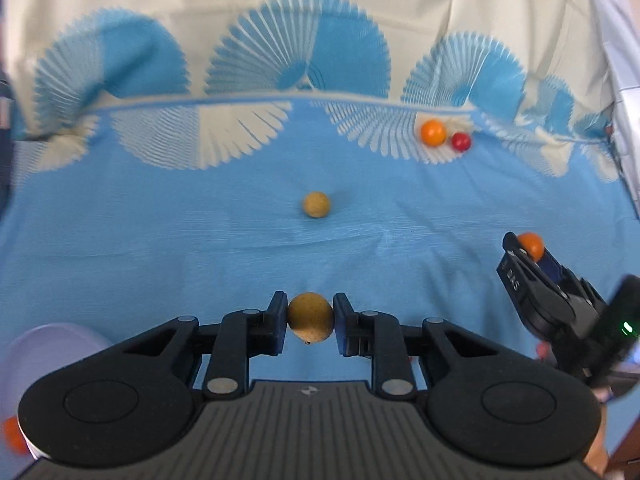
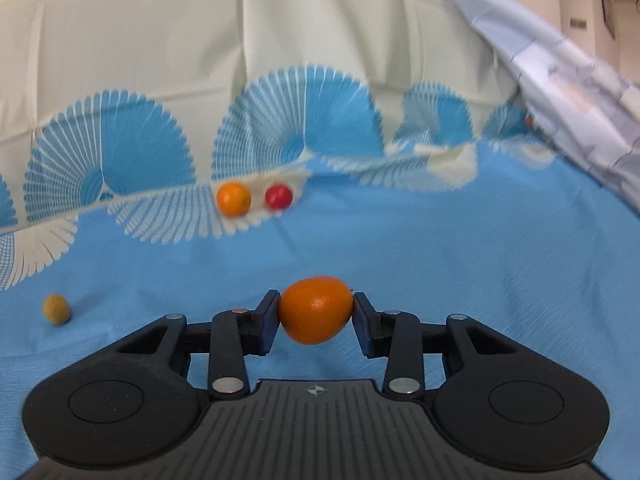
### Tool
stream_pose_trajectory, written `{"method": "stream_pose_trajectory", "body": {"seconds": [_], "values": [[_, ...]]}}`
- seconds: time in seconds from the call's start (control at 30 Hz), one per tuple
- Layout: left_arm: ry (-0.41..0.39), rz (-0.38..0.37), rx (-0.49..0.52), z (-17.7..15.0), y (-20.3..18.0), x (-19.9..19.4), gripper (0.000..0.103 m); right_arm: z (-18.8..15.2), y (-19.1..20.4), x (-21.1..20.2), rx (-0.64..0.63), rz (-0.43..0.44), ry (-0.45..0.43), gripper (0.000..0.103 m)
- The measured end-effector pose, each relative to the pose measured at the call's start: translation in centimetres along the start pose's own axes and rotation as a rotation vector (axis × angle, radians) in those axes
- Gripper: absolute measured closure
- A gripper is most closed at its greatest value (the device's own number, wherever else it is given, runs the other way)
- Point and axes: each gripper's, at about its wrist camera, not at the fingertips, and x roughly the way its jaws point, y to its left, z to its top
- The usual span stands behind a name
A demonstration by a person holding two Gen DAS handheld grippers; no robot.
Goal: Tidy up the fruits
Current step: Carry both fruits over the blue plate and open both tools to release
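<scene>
Left wrist view: tan fruit (image 1: 310,318) sits clamped between the pads of the left tool (image 1: 310,320), centre-bottom of frame, both pads pressing its sides, fruit clear of the blue cloth (image 1: 160,240) underneath. Tool angled down toward the cloth.

Right wrist view: orange fruit (image 2: 315,309) is pinched in the right tool (image 2: 316,312), centre of frame, pads touching its left and right sides; fruit's wider than the pads are tall, bulging above and below. It looks just off the cloth (image 2: 480,260), but can't be sure. The left view also shows this tool (image 1: 524,250) at right edge, mid-height, tip pointing to upper left w/ the same orange fruit (image 1: 531,245) at its tip; a bit of a hand (image 1: 544,350) shows behind the tool body.

Loose fruit: 2nd tan fruit (image 1: 316,204) lies alone on the cloth, mid-frame in left view, well apart from both tools; same one (image 2: 57,309) at lower left in right view. Orange ball (image 1: 433,132) and red ball (image 1: 461,141) sit just beside each other at upper right in left view, on the white fan print; in right view, orange (image 2: 233,199) and red (image 2: 279,196) are upper-centre, small gap between.

Lower left of left view: pale bowl (image 1: 48,344), partly hidden by the tool body, w/ a blurred orange thing (image 1: 14,434) at the frame edge.

Backdrop: cream fabric (image 2: 200,40) behind, pale patterned sheet (image 2: 560,92) upper right.
</scene>
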Motion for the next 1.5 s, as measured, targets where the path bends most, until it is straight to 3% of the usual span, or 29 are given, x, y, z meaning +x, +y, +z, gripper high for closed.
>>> {"method": "stream_pose_trajectory", "body": {"seconds": [0.13,0.27,0.5,0.7,0.97,1.5], "values": [[-0.044,0.014,0.024,-2.9,2.2,-7.7,0.076,1.9,-0.1,-5.8,0.011,0.036,-0.057,0.063],[-0.052,0.038,0.010,-7.1,4.7,-13.9,0.076,3.3,0.7,-14.6,-0.035,0.148,-0.126,0.063],[-0.071,0.067,-0.032,-14.3,8.9,-21.9,0.076,0.4,2.8,-29.8,-0.138,0.463,-0.029,0.063],[-0.118,0.107,-0.104,-19.1,12.9,-27.1,0.076,-1.9,5.7,-38.4,-0.220,0.629,0.071,0.063],[-0.178,0.122,-0.213,-22.6,16.4,-31.0,0.076,-2.7,9.3,-44.4,-0.345,0.734,0.086,0.063],[-0.249,0.069,-0.249,-24.5,18.3,-33.4,0.076,-3.2,11.1,-48.2,-0.450,0.715,0.032,0.063]]}}
